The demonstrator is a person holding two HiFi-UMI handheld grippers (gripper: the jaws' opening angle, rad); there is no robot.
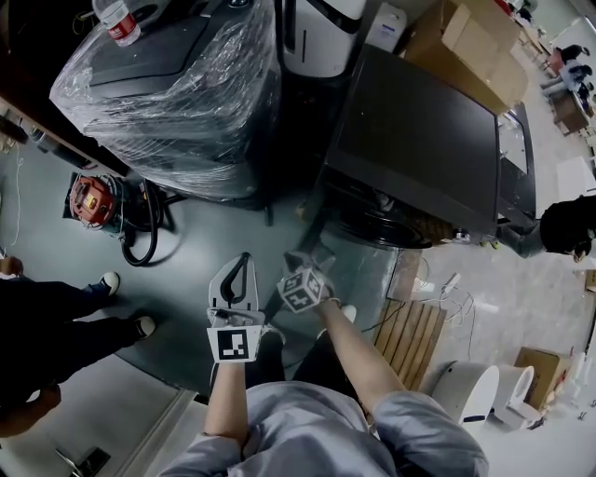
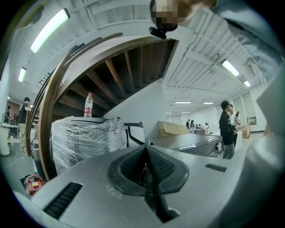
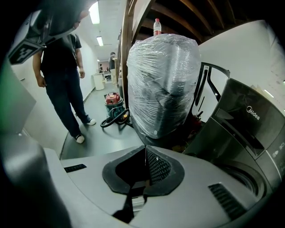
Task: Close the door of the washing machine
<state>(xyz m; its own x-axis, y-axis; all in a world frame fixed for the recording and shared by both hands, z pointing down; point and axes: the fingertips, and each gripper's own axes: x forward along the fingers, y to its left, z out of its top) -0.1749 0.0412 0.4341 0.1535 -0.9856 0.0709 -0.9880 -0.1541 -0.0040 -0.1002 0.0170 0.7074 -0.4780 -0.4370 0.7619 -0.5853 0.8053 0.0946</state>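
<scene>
So both tongs are pinched shut on nothing. The left gripper [image 2: 145, 148] and right gripper [image 3: 145, 149] sit close to the body, probably so a closed tip can just shove. Just past them is the washing machine [image 1: 419, 149], and its door [image 1: 358, 265] looks swung open.

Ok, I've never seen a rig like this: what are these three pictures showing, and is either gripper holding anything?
No robot here: a person holds a two-jaw gripper in each hand. The head view looks down from a camera on the person's head: left gripper at left, right gripper beside it. The other two pictures come from cameras riding on each gripper, looking along its jaws. Both pairs of jaws are together, with nothing between. Ahead stands the dark washing machine, its drum opening uncovered, so it seems not yet closed. Left of it stands a plastic-wrapped appliance with a bottle on top.
</scene>
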